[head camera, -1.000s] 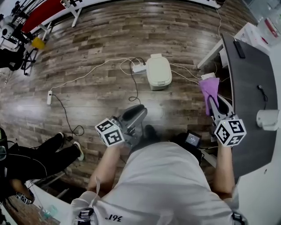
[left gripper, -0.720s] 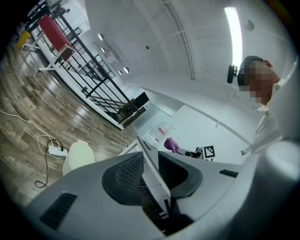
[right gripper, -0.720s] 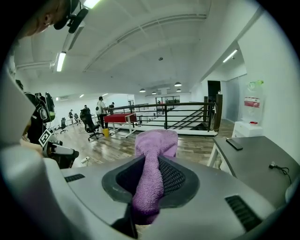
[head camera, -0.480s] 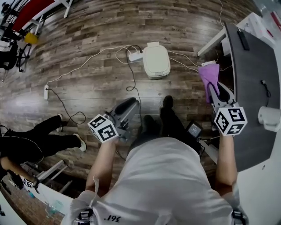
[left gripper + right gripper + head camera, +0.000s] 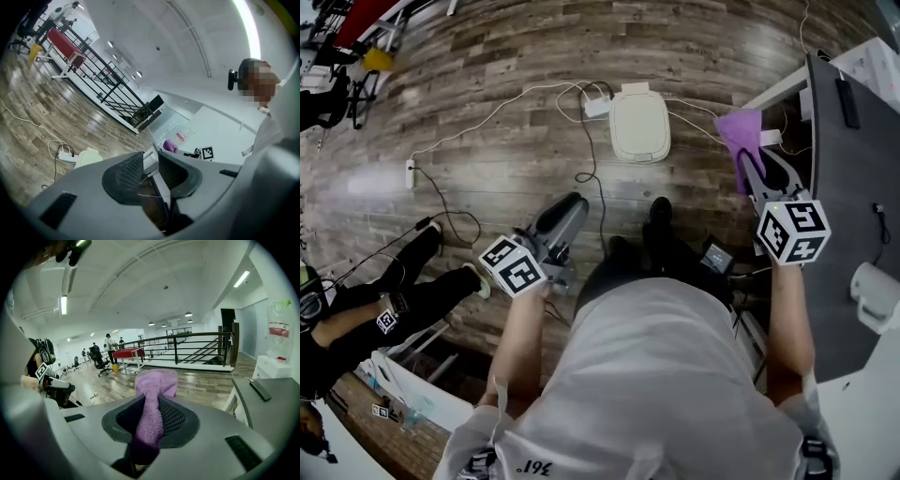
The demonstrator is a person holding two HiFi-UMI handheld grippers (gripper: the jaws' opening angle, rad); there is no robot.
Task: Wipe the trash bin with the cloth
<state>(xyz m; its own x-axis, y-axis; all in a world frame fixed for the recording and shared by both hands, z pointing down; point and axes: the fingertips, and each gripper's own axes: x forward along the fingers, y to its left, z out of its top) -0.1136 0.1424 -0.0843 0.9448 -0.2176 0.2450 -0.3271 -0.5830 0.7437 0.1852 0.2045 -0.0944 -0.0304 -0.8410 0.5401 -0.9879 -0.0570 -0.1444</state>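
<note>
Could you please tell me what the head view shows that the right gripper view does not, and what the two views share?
Only the head view shows the white trash bin on the wooden floor, with a power strip and cables beside it. Only the right gripper view shows the black railing, the ceiling lights and the pads pressed on the cloth. Both show the purple cloth held in the right hand-held gripper, and the dark desk.

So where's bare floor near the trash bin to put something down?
Bare wood floor beyond the trash bin, and between it and the person's shoes. Crowded at its left corner: power strip and cables.
</note>
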